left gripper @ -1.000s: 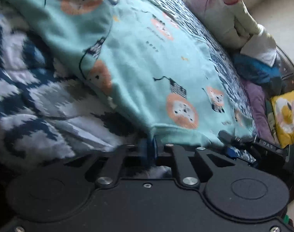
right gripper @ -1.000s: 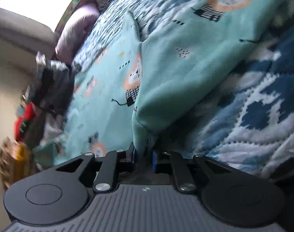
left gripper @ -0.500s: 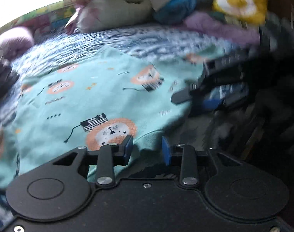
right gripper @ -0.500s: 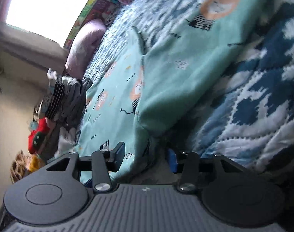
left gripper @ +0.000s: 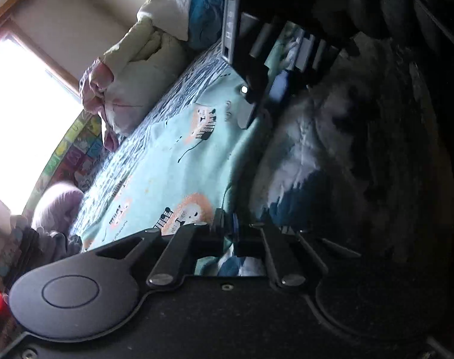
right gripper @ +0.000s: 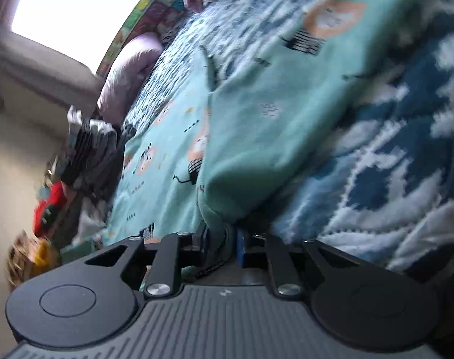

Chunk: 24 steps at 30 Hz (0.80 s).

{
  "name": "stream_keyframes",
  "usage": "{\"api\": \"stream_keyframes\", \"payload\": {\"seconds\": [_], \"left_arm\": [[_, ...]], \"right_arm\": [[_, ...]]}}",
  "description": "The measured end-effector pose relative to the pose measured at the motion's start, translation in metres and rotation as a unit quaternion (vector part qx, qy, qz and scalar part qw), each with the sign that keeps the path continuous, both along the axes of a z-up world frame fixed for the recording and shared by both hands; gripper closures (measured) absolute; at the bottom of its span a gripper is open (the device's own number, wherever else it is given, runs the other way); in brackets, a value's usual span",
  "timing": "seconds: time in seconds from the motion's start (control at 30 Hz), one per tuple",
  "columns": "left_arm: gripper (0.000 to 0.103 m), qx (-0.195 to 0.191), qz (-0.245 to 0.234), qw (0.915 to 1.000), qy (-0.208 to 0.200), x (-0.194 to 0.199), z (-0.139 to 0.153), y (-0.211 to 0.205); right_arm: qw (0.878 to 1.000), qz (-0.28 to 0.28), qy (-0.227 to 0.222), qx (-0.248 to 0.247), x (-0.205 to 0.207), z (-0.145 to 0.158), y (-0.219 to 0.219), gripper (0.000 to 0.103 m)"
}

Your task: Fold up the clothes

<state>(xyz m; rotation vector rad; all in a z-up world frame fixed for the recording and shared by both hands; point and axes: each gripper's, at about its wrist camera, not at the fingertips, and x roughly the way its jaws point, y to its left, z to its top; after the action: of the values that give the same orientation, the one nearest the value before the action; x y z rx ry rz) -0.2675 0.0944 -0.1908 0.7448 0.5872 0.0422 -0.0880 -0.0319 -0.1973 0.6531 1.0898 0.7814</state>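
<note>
garment: teal lion-print garment (right gripper: 256, 113) spread on the blanket (right gripper: 391, 179), long axis running away | left hand-held gripper (left gripper: 227, 227) clamped on its near edge | right hand-held gripper (right gripper: 222, 239) closing on folded corner

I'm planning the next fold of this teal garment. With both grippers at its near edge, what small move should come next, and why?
Probably lift both grippers together and carry that edge across. The left gripper is shut on the teal garment, the right gripper's jaws are closing on a bunched corner, and the rest lies flat on the blanket.
</note>
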Motion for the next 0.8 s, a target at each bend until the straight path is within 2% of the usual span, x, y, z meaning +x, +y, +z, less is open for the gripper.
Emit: {"api": "stream_keyframes", "payload": {"seconds": [0.07, 0.13, 0.23, 0.3, 0.37, 0.47, 0.53, 0.57, 0.6, 0.63, 0.67, 0.73, 0.8], "left_arm": [[0.1, -0.037, 0.006, 0.9992, 0.009, 0.002, 0.007, 0.009], [0.099, -0.049, 0.005, 0.9986, 0.022, 0.0, 0.014, 0.013], [0.098, -0.119, -0.004, 0.9924, 0.03, -0.013, 0.042, 0.023], [0.098, -0.168, -0.001, 0.9857, 0.009, -0.018, 0.061, 0.027], [0.098, -0.226, 0.023, 0.9737, -0.02, -0.014, 0.073, 0.035], [0.098, -0.329, 0.067, 0.941, -0.04, 0.006, 0.072, 0.053], [0.098, -0.387, 0.088, 0.9178, -0.02, 0.023, 0.057, 0.061], [0.099, -0.402, 0.097, 0.9106, 0.016, 0.032, 0.041, 0.061], [0.098, -0.389, 0.097, 0.9151, 0.037, 0.038, 0.026, 0.057], [0.098, -0.359, 0.081, 0.9297, 0.015, 0.032, 0.021, 0.048], [0.098, -0.334, 0.067, 0.9402, -0.003, 0.028, 0.016, 0.04], [0.098, -0.352, 0.072, 0.9332, 0.007, 0.032, 0.021, 0.043], [0.095, -0.369, 0.078, 0.926, 0.015, 0.035, 0.025, 0.047]], "right_arm": [[1.0, 0.003, -0.005, -0.005, -0.002, 0.002, 0.001, 0.085], [1.0, -0.001, -0.001, -0.002, -0.004, 0.005, -0.002, 0.081], [1.0, -0.026, -0.001, 0.002, -0.011, 0.014, -0.015, 0.076], [0.999, -0.043, -0.027, 0.002, -0.022, 0.027, -0.026, 0.076], [0.996, -0.05, -0.07, 0.01, -0.032, 0.042, -0.03, 0.076], [0.993, -0.004, -0.115, 0.02, -0.04, 0.053, -0.012, 0.076], [0.991, 0.031, -0.126, 0.017, -0.042, 0.052, 0.008, 0.076], [0.991, 0.039, -0.128, -0.005, -0.04, 0.048, 0.017, 0.078], [0.99, 0.043, -0.128, -0.034, -0.037, 0.042, 0.024, 0.08], [0.988, 0.044, -0.123, -0.081, -0.032, 0.031, 0.03, 0.103], [0.991, 0.033, -0.098, -0.083, -0.026, 0.021, 0.027, 0.103], [0.998, 0.013, -0.046, -0.044, -0.014, 0.009, 0.014, 0.103], [0.998, 0.013, -0.049, -0.043, -0.015, 0.01, 0.013, 0.103]]}}
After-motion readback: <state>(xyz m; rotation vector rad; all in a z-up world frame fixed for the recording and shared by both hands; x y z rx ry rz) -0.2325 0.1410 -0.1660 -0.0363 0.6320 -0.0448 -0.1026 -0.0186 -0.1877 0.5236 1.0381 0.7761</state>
